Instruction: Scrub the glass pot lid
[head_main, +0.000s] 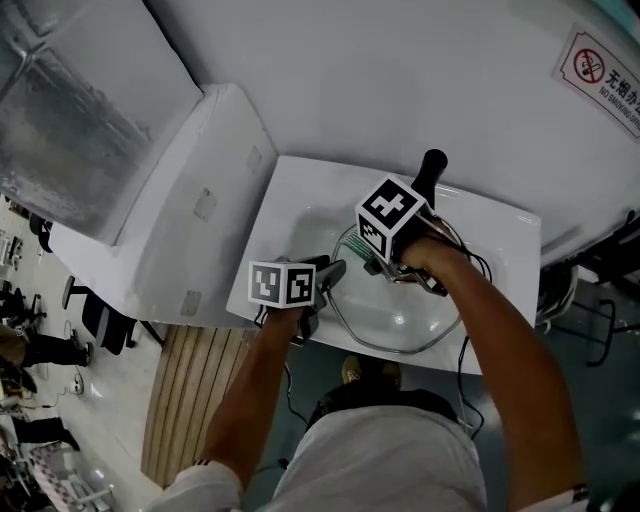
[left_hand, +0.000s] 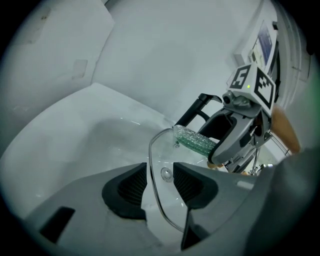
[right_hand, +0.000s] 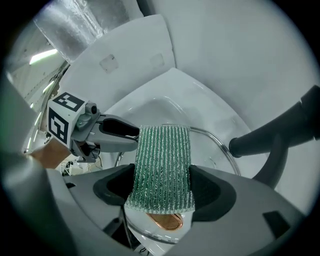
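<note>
Left tool (left_hand: 160, 184), released, straddles the rim of the glass pot lid (left_hand: 164, 152); right tool (right_hand: 162, 192) clenches the green scrub pad (right_hand: 163, 160).

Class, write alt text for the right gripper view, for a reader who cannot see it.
The right gripper has its jaws shut on a green scrubbing pad over a glass pot lid in a white sink. The left gripper reaches in from the left; a black tap stands at right.
</note>
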